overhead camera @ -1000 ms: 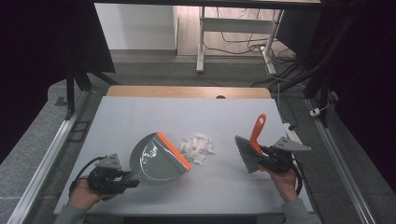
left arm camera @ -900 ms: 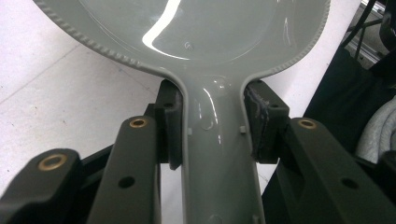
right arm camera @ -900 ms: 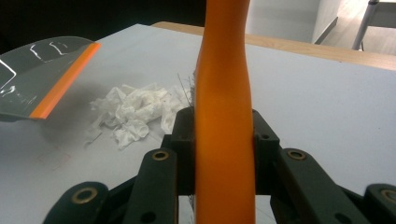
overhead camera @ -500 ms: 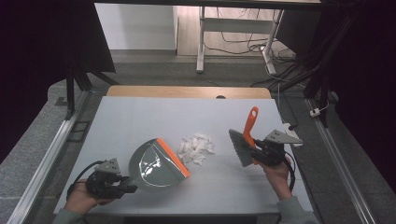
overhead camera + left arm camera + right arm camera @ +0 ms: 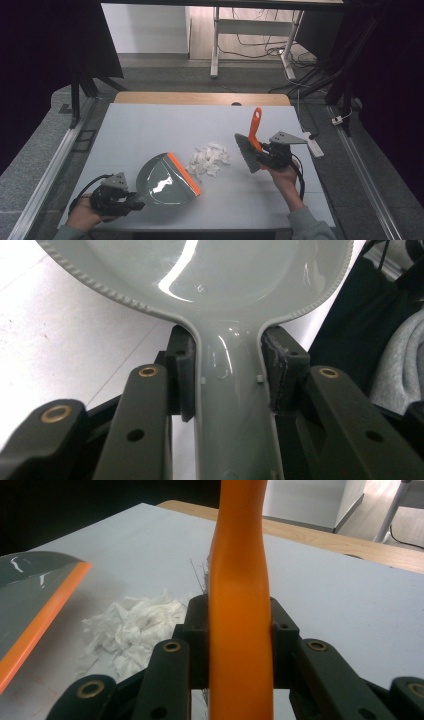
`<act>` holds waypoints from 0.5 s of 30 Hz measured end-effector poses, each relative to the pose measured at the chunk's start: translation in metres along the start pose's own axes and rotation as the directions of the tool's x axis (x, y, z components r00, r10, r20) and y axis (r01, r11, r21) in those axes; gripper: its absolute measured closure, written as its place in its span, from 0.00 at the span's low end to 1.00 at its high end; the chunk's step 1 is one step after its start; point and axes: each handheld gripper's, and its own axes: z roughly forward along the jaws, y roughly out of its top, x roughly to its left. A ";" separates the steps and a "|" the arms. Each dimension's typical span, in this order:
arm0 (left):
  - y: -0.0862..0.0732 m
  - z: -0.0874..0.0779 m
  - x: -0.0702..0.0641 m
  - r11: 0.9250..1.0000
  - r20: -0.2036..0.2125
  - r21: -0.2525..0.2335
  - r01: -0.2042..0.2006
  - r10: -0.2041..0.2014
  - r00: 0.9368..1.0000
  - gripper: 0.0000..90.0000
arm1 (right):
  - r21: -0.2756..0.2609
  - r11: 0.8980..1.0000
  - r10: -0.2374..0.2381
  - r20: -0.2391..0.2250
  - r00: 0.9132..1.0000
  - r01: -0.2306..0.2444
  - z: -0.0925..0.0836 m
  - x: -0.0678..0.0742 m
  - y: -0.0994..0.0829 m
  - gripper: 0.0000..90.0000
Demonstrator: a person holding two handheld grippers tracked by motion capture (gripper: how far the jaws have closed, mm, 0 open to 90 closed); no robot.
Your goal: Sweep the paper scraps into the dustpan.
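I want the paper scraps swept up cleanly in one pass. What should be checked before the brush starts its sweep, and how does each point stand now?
1. Left gripper clamped on the dustpan handle: ok, fingers press it from both sides.
2. Right gripper clamped on the brush handle: ok.
3. Dustpan's orange lip faces the paper scraps: ok.
4. Lip flat on the table: cannot tell.
5. Scraps lie between brush and dustpan: ok.
6. Bristles down at the table: not ok, the brush looks raised and is apart from the scraps.
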 end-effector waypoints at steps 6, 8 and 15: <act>0.000 0.005 0.000 0.999 0.004 0.033 -0.004 0.004 1.000 0.68 | 0.024 1.000 0.000 0.020 1.000 -0.001 0.018 -0.004 0.008 0.78; -0.001 0.005 0.001 0.999 0.005 0.039 -0.002 0.001 1.000 0.68 | 0.027 1.000 0.001 0.020 1.000 -0.001 0.024 -0.005 0.010 0.78; -0.002 0.007 0.002 0.998 -0.004 0.060 0.001 0.000 1.000 0.68 | 0.042 0.999 0.014 0.019 1.000 -0.015 0.044 -0.008 0.016 0.78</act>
